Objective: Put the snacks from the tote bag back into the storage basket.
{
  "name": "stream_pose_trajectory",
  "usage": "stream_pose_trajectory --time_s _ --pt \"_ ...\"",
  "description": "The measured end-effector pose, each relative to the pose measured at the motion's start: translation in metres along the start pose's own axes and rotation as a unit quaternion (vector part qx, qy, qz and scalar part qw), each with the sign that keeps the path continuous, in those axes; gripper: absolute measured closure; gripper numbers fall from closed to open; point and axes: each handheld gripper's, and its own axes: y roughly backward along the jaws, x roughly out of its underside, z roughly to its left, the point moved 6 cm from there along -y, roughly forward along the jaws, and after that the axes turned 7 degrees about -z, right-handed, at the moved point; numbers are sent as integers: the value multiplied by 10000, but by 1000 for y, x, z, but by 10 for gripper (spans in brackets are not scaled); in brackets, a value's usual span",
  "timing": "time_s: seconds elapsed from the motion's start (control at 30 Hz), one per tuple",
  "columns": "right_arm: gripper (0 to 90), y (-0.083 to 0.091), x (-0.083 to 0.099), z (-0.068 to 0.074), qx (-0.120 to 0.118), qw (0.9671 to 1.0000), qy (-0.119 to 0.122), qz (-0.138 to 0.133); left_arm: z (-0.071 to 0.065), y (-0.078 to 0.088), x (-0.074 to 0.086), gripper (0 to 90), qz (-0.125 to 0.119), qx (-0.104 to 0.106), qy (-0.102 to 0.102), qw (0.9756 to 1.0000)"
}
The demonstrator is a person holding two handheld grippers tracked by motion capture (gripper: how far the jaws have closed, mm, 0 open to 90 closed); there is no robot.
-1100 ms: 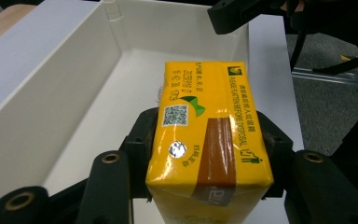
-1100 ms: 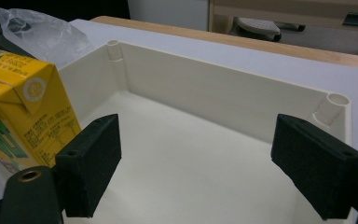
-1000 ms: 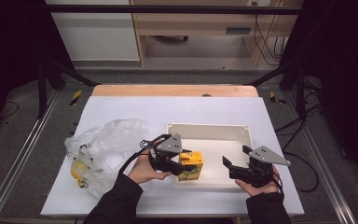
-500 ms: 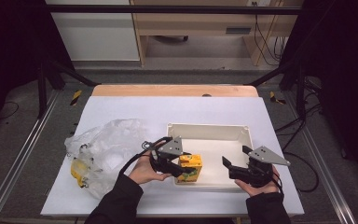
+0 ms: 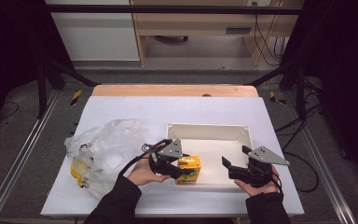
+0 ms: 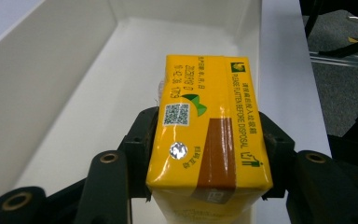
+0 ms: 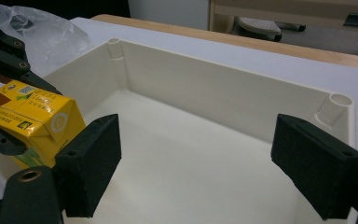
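A yellow juice carton [image 5: 189, 168] hangs at the near left corner of the cream tray [image 5: 209, 126], with my left gripper [image 5: 182, 171] shut on it. In the left gripper view the black pads press both long sides of the carton [image 6: 200, 84], which lies on its side over the tray floor [image 6: 121, 93]. My right gripper [image 5: 235, 157] rests at the tray's near right part and points left into it. The right gripper's [image 7: 205, 158] jaws stand wide apart with nothing between them. Beyond them are the carton [image 7: 32, 116] and the tray wall [image 7: 223, 98].
A crumpled clear plastic bag [image 5: 105, 144] lies left of the tray, with a yellow item [image 5: 77, 171] inside at its near end. The white table top [image 5: 177, 109] stretches behind the tray to a wooden back edge [image 5: 175, 90].
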Motion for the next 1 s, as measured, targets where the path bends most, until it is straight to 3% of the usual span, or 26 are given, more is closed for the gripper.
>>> stream_pose_trajectory --time_s 0.2,0.47,0.77,1.0 --pt "161 0 1 0 7 10000 4 18 1 2 1 477 28 -120 93 9999" --pt "161 1 0 -2 40 10000 -19 1 -6 21 -16 327 -384 -462 224 9979" --pt "161 5 -1 -5 81 9999 -69 -59 -5 45 -28 273 -630 -960 625 9914" --pt "160 6 -2 -7 112 9999 -88 -63 1 72 -26 268 -826 -1423 908 9822"
